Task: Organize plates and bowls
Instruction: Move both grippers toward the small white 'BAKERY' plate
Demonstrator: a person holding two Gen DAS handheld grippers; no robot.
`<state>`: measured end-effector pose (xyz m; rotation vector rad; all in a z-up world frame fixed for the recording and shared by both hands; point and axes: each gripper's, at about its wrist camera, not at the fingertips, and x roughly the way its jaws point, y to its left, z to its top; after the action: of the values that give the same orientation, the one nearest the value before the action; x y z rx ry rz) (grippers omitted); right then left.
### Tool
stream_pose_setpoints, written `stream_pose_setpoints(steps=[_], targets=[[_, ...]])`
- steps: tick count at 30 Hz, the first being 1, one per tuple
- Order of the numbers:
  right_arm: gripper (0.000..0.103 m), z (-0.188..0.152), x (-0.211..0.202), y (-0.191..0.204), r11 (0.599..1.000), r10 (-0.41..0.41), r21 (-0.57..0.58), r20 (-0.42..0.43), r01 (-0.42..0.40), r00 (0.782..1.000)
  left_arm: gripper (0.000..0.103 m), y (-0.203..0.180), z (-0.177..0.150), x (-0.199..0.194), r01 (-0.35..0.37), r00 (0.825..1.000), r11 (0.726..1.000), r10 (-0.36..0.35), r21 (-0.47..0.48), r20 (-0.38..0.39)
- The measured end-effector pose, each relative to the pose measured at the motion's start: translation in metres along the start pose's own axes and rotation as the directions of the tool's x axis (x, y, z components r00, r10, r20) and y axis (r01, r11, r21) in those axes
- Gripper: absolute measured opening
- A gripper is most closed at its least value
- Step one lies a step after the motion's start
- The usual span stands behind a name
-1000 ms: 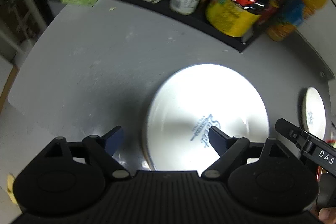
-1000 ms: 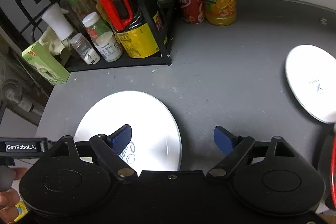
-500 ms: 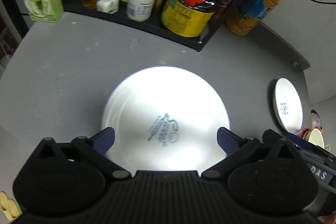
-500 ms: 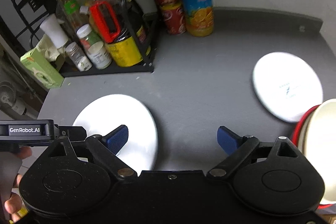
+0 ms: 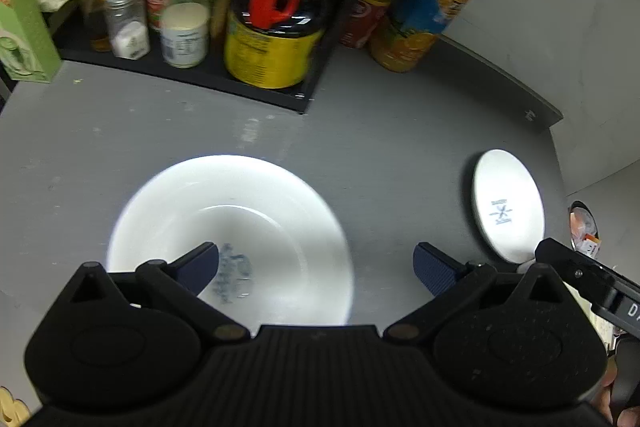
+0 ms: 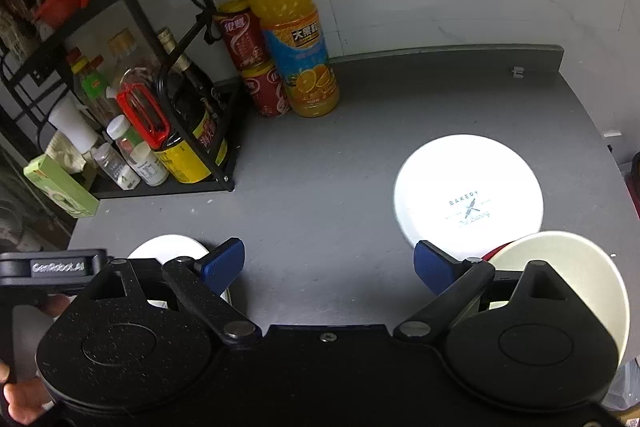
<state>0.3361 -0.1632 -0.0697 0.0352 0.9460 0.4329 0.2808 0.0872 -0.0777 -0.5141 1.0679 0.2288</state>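
Blue-padded left gripper [image 5: 316, 265] wide — empty, right gripper [image 6: 330, 267] likewise

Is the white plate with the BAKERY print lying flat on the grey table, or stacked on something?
Flat on the table. The white plate with the BAKERY print lies printed face up, directly on the grey table, nothing beneath it.

"BAKERY" reads on my small white plate [image 6: 468, 193] at right; "GenRobot.AI", blurred, on my left gripper's black housing [image 6: 56, 267], lower left.
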Motion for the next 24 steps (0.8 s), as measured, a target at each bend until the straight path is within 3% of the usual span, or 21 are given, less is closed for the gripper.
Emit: stream_pose_setpoints(steps=[16,24], targets=[[0.094,0.029,0.005,-0.070,0.999,-0.037,-0.002,-0.023,0.037,0.999,0.103,-0.076,0.011,0.036,-0.019,0.998,0.999,0.020,0.030,-0.057],[0.097,0.044,0.015,-0.098,0.999,-0.032,-0.018,-0.042,0.031,0.999,0.103,-0.108,0.018,0.058,0.005,0.997,1.000,-0.003,0.016,-0.074]])
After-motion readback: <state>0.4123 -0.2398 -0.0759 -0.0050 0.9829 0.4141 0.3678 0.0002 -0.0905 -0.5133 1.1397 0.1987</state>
